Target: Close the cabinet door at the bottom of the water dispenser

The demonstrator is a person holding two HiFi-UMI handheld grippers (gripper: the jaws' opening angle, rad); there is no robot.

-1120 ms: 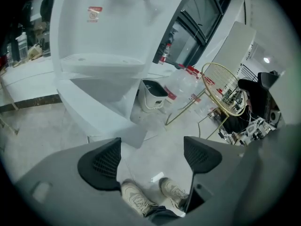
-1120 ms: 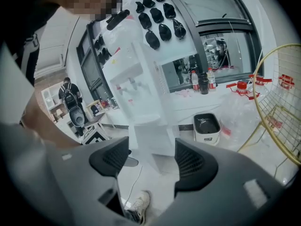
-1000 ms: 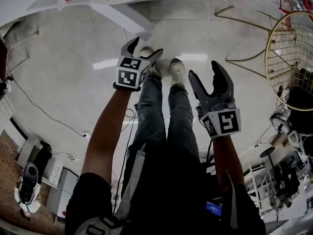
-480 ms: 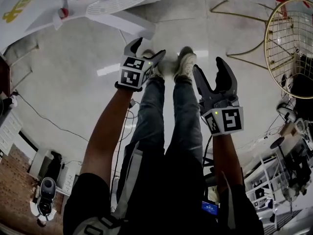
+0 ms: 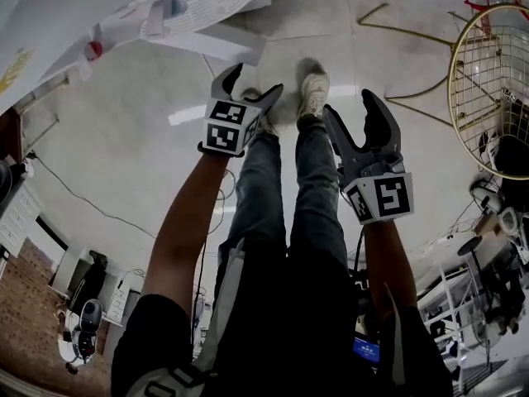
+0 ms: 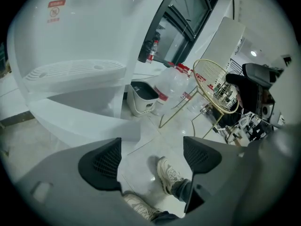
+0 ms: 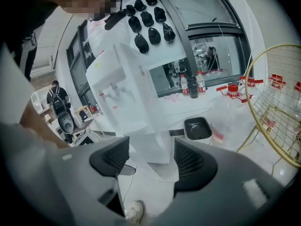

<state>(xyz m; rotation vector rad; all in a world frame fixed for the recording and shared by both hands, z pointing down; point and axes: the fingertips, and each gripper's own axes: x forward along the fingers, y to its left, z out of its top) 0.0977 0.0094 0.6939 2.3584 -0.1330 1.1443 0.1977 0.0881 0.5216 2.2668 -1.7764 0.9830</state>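
Water dispenser (image 5: 165, 11) fills more of head view's top left than a second ago: approach under way. Cabinet door (image 5: 219, 40) apparently open, out of reach. Left gripper (image 5: 252, 81) and right gripper (image 5: 349, 106) unchanged, jaws wide apart, empty.

Pale glossy floor (image 5: 124, 139) spreads beneath the right claw (image 5: 349, 106); a gold wire basket (image 5: 488, 89) stands to its right, dark-framed windows (image 7: 207, 36) ahead.
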